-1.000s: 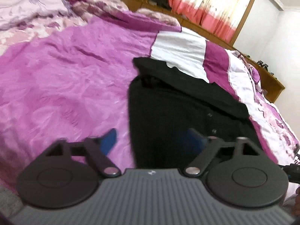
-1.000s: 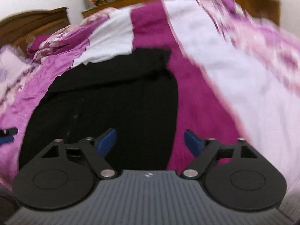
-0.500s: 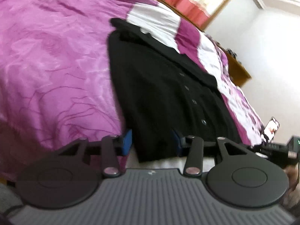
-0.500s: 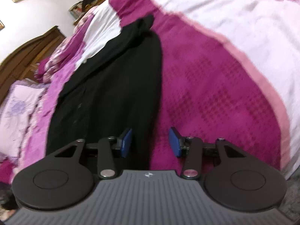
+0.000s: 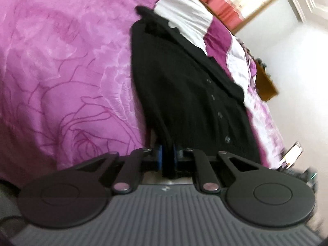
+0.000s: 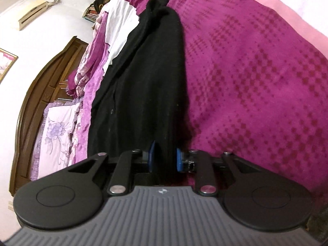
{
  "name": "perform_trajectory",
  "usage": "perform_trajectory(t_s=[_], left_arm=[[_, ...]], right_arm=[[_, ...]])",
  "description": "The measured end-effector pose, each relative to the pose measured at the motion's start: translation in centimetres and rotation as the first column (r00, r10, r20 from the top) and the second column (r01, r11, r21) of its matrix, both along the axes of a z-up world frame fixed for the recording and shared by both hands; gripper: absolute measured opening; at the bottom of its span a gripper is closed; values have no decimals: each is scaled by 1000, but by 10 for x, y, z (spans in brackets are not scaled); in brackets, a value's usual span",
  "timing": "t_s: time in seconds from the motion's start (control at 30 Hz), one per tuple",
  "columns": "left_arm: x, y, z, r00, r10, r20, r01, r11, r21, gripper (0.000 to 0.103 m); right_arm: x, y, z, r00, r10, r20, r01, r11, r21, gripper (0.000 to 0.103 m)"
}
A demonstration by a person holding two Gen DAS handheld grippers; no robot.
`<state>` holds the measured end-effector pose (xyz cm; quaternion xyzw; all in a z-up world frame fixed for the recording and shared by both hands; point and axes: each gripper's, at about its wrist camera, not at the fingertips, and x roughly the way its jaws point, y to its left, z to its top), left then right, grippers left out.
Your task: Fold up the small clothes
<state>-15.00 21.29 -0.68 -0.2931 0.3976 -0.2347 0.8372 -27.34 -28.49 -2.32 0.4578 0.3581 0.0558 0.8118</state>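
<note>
A black buttoned cardigan (image 5: 184, 86) lies stretched out on a purple and magenta bedspread (image 5: 61, 61). My left gripper (image 5: 167, 155) is shut on the near hem of the cardigan, at its left corner; the cloth runs up between the blue pads. In the right wrist view the cardigan (image 6: 143, 82) lies on the dark magenta blanket (image 6: 256, 82). My right gripper (image 6: 164, 157) is shut on the hem at the right corner, with black cloth filling the gap between its pads.
A wooden headboard (image 6: 41, 92) and a floral pillow (image 6: 55, 133) are at the left in the right wrist view. A phone (image 5: 292, 155) lies at the bed's right edge. Curtains (image 5: 235, 4) and a wooden ledge (image 5: 266, 84) stand beyond the bed.
Both grippers have dropped to the cardigan's near hem and closed on it, from wide open one second ago to shut on the cloth now.
</note>
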Motion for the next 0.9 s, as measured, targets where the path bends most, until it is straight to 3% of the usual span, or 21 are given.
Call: perform_trajectory(t_s=[0.1, 0.2, 0.23, 0.27, 0.4, 0.47, 0.53, 0.63, 0.77, 0.9], left_arm=[[3, 6, -5, 998, 18, -52, -21, 998, -54, 12], [3, 4, -1, 999, 15, -52, -16, 999, -32, 11], [3, 3, 1, 999, 15, -44, -16, 1000, -16, 9], [0, 2, 5, 999, 17, -32, -17, 1000, -5, 9], [-7, -8, 24, 999, 39, 5, -40, 996, 76, 7], [-12, -14, 41, 997, 56, 60, -61, 994, 95, 7], [-14, -15, 55, 992, 73, 103, -81, 993, 83, 7], [-9, -12, 75, 984, 106, 142, -112, 993, 38, 7], [3, -10, 96, 974, 122, 191, -123, 992, -8, 7], [15, -12, 115, 965, 137, 223, -138, 990, -12, 7]], right_arm=[[5, 2, -3, 999, -39, 0, 39, 998, 41, 27], [6, 0, -6, 998, -62, -12, 63, 995, 75, 26], [5, 0, -6, 997, -71, -19, 73, 994, 77, 18], [4, 1, -5, 996, -86, -30, 88, 994, 64, 9], [5, 13, 6, 995, -93, 23, 94, 994, -49, 5], [9, 14, 13, 995, -97, 23, 98, 994, -45, 5], [13, 15, 31, 992, -100, 74, 101, 995, -16, 5], [15, 19, 60, 978, -80, 191, 97, 992, -80, 5], [24, 12, 67, 981, -120, 155, 133, 988, -74, 5], [24, 2, 74, 969, -154, 193, 165, 985, -45, 5]])
